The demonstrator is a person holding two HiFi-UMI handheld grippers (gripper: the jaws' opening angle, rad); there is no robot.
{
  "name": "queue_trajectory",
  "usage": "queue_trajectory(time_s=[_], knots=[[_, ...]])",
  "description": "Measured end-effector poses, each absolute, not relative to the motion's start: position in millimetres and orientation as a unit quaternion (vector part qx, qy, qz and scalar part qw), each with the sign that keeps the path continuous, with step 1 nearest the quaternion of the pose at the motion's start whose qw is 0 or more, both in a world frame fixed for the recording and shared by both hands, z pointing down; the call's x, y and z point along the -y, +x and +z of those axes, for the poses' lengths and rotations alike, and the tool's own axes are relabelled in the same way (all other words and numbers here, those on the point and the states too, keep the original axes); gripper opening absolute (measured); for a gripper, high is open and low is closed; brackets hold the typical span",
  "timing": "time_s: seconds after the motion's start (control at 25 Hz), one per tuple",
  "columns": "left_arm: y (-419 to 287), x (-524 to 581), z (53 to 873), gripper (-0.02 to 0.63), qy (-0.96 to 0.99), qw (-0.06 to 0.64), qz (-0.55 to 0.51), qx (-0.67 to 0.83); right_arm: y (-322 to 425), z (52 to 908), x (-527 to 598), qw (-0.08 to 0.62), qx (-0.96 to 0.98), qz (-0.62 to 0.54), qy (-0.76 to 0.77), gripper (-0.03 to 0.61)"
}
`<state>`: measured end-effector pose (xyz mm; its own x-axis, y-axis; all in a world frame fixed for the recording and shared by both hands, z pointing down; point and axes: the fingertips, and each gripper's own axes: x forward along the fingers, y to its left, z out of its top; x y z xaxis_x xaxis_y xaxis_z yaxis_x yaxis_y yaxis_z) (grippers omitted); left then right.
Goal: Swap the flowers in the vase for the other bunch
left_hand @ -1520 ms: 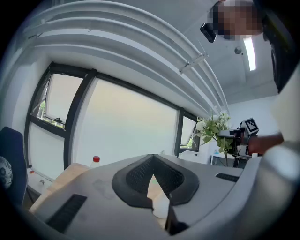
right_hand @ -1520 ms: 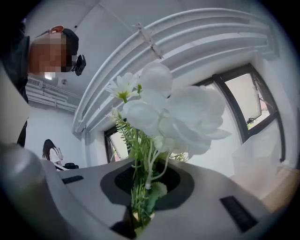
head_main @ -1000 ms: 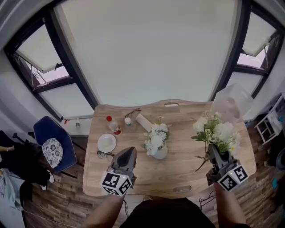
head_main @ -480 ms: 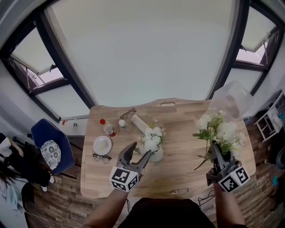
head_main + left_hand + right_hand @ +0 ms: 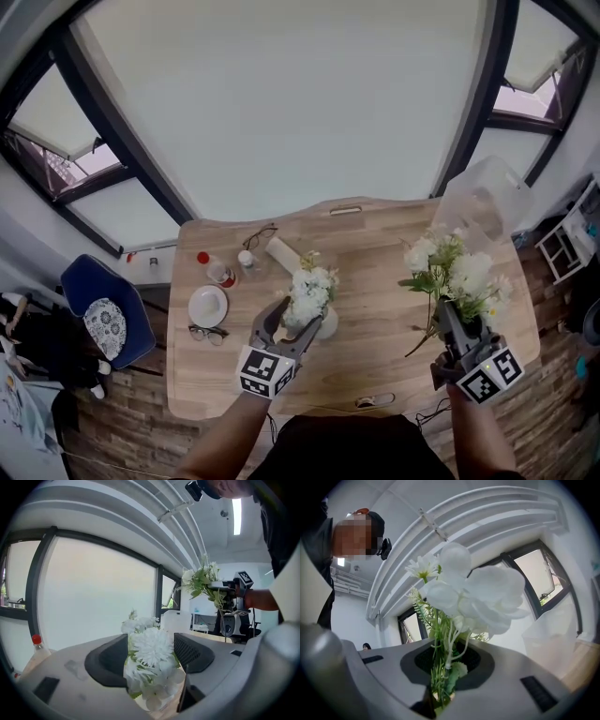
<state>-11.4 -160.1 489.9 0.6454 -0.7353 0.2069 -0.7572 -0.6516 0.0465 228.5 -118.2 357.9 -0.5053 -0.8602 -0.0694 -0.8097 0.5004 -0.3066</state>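
Observation:
A small white vase (image 5: 326, 324) stands mid-table on the wooden table (image 5: 375, 281) with a bunch of white flowers (image 5: 307, 291) in it. My left gripper (image 5: 292, 321) is open; its jaws have just been opening and now stand on either side of that bunch (image 5: 151, 653) without pressing on it. The vase is mostly hidden below the jaws in the left gripper view. My right gripper (image 5: 448, 319) is held at the right, above the table, shut on the stems of the other white bunch (image 5: 455, 272), whose blooms (image 5: 473, 592) rise above the jaws.
At the table's left lie a white plate (image 5: 207, 306), glasses (image 5: 206, 332), a red-capped bottle (image 5: 217, 271), a small bottle (image 5: 247, 261) and a pale roll (image 5: 283, 253). A clear plastic container (image 5: 483, 202) stands at the far right corner. A blue chair (image 5: 98, 309) is off the left edge.
My left gripper went from shut to open and moved forward and right, down to the vase's flowers. The right gripper with its bunch has hardly shifted.

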Motion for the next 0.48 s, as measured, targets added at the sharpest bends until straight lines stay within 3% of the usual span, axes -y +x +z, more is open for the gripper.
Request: queue_trajectory(time_s=[0.32, 0.48], knots=[[-8, 168, 499, 0.280, 0.903, 0.069, 0.095, 0.413, 230, 368, 117, 0.105, -0.858, -0.129, -0.486, 0.071], [-11, 169, 495, 0.161, 0.900, 0.069, 0.093, 0.419, 230, 370, 117, 0.102, -0.859, -0.133, -0.483, 0.071]])
